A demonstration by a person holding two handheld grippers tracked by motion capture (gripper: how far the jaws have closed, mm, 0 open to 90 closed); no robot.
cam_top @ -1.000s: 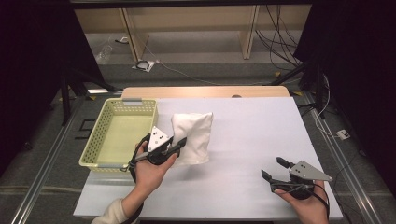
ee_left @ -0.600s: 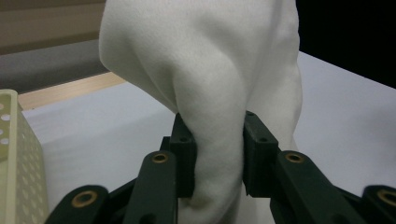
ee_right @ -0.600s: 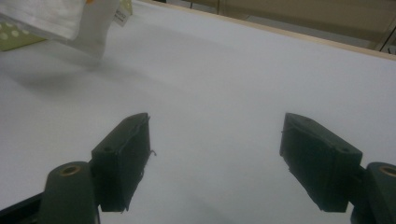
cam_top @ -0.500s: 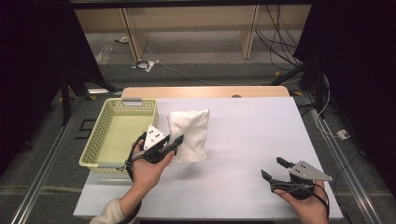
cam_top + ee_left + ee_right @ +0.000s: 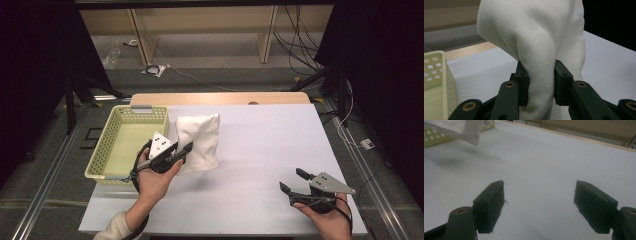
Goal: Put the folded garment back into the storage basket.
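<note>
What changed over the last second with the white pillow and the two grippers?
The left gripper, shut on the white pillow, has carried it slightly left, toward the yellow basket, so the pillow now nearly meets the basket's rim. The grip is unchanged. The right gripper stayed put, jaws open over the white table.

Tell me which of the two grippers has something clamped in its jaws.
The left gripper: its jaws pinch a fold of the white pillow beside the yellow basket. The right gripper stands open over bare table.
</note>
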